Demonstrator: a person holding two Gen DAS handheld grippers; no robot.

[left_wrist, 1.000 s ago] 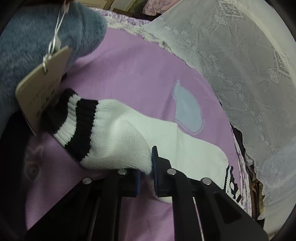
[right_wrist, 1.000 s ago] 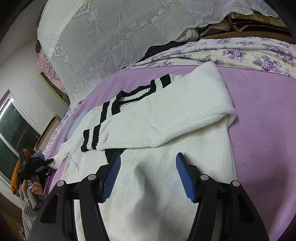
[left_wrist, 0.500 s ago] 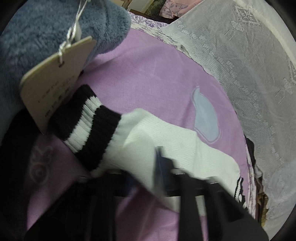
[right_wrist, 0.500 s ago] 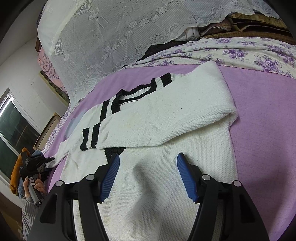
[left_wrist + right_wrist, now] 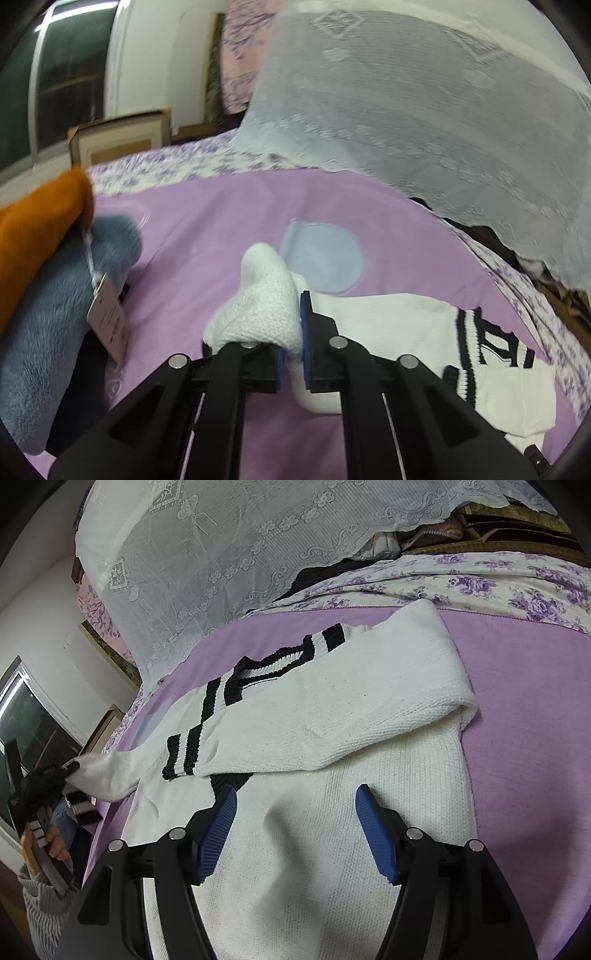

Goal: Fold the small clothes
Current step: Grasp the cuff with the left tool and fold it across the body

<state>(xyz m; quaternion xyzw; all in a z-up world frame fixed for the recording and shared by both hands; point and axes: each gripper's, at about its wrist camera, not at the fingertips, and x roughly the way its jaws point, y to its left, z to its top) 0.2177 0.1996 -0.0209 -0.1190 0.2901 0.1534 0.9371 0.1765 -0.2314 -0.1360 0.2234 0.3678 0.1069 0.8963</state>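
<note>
A small white knit sweater [image 5: 332, 812] with black stripes lies on the purple bedspread [image 5: 535, 738]. One sleeve [image 5: 332, 716] is folded across its chest. My left gripper [image 5: 291, 354] is shut on the other sleeve [image 5: 262, 306] and holds it lifted off the bed; that gripper shows at far left in the right wrist view [image 5: 55, 775], with the striped cuff [image 5: 83, 806] hanging below. My right gripper [image 5: 295, 834] is open and empty, just above the sweater's body. The sweater's body and collar show at the right of the left wrist view [image 5: 461, 339].
A blue fluffy garment with a paper tag [image 5: 55, 314] and an orange one [image 5: 33, 236] lie at the left. A white lace cover [image 5: 240, 542] drapes over a pile at the back. A floral sheet [image 5: 498, 579] borders the bedspread. A window [image 5: 62, 74] is behind.
My left gripper has lifted the sleeve up off the bed and tilted upward, so the striped cuff has dropped out of its view. My right gripper has barely moved.
</note>
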